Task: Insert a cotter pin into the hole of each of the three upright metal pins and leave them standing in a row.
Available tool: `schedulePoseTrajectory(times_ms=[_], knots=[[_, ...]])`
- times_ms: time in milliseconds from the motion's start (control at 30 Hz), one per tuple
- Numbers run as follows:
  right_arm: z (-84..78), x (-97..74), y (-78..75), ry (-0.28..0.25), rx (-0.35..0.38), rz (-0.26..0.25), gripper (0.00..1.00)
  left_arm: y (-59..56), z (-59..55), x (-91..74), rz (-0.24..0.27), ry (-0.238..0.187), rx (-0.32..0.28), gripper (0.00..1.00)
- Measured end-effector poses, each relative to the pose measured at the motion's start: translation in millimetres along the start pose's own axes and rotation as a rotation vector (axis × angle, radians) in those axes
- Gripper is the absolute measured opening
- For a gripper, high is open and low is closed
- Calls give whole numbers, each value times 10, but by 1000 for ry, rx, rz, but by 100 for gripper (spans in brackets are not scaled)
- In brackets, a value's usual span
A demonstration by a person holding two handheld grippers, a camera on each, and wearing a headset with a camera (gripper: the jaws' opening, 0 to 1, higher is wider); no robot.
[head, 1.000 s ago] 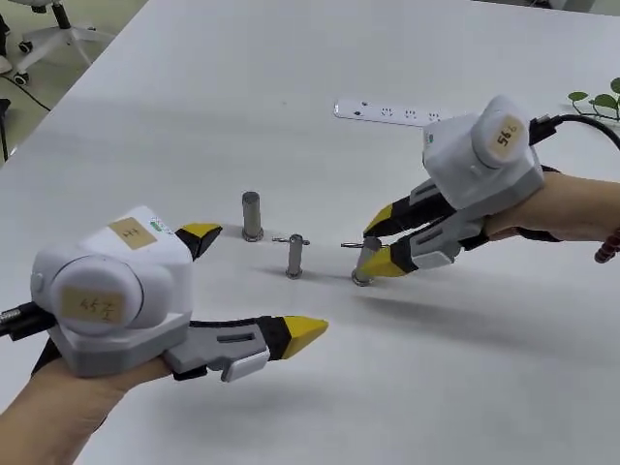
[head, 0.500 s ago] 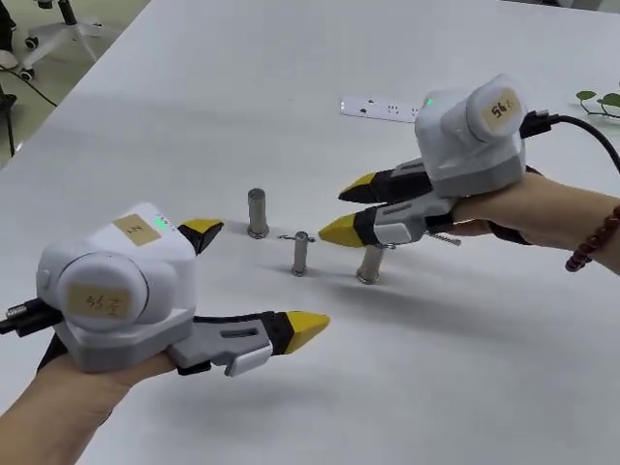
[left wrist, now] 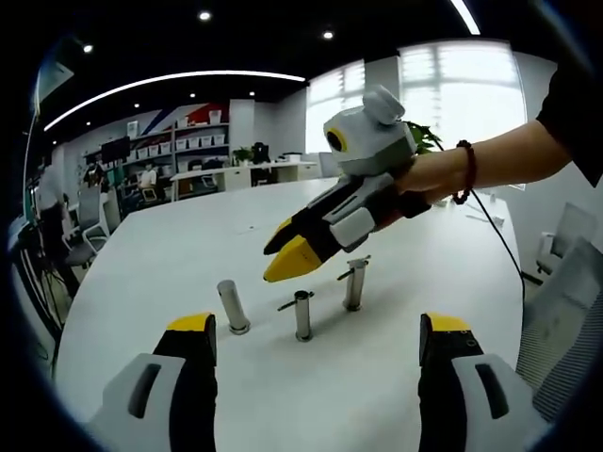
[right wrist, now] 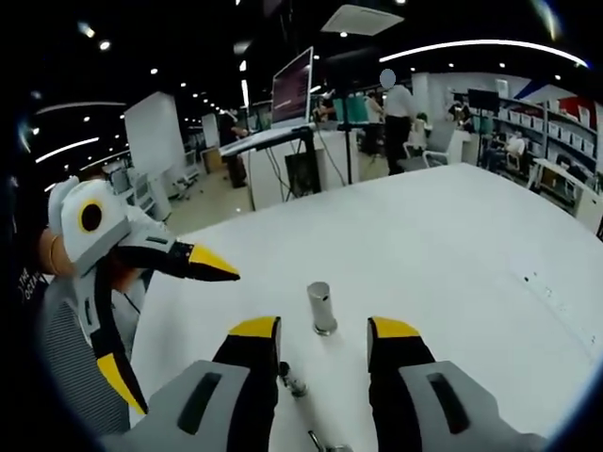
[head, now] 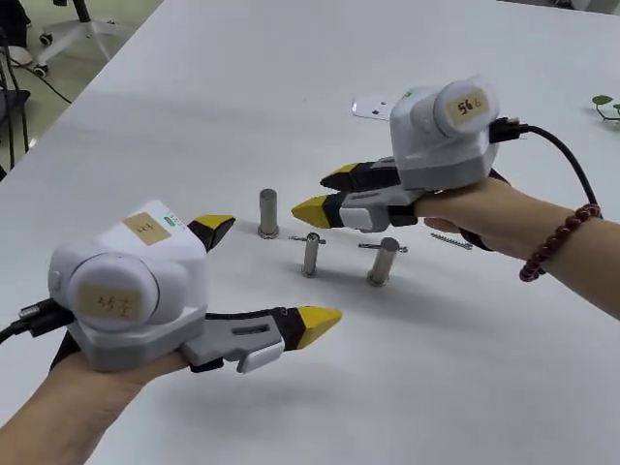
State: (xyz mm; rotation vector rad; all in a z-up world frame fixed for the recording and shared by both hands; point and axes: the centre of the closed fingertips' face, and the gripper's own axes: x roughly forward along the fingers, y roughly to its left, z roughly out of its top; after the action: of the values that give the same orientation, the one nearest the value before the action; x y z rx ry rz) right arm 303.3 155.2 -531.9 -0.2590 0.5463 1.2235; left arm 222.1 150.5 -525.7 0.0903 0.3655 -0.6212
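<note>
Three upright metal pins stand in a row on the white table. The left pin [head: 268,213] has a bare hole. The middle pin [head: 311,254] and the right pin [head: 383,262] each carry a cotter pin through the top. A loose cotter pin [head: 450,240] lies on the table under the right hand. My right gripper [head: 322,194] hovers open and empty above and behind the row, pointing at the left pin [right wrist: 322,308]. My left gripper [head: 271,274] is held wide open in front of the row, with the pins [left wrist: 302,315] ahead of its jaws.
A white power strip [head: 373,107] lies at the back of the table, behind the right gripper. A green plant leaf [head: 608,102] pokes in at the far right edge. The right gripper's black cable [head: 562,155] trails off to the right. An office chair [head: 68,29] stands beyond the table's left edge.
My right gripper has let go of the cotter pin, now seated in the right pin, risen and swung left over the row. The left gripper has stayed in place.
</note>
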Motion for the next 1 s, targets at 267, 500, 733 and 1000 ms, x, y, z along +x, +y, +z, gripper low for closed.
schedulePoseTrajectory(times_ms=[267, 500, 733, 1000], knots=[[29, 198, 4, -3, -3, -5, 28, 11, -7, 4, 0, -1, -4, 88], [20, 349, 29, 6, -5, -12, 26, -9, -49, 8, -12, 15, -14, 90], [6, 491, 52, 19, -1, -21, 21, -15, -49, 16, -15, 16, -18, 92], [-32, 599, 47, 39, -10, -23, 16, -32, -40, 16, -22, 12, -25, 99]])
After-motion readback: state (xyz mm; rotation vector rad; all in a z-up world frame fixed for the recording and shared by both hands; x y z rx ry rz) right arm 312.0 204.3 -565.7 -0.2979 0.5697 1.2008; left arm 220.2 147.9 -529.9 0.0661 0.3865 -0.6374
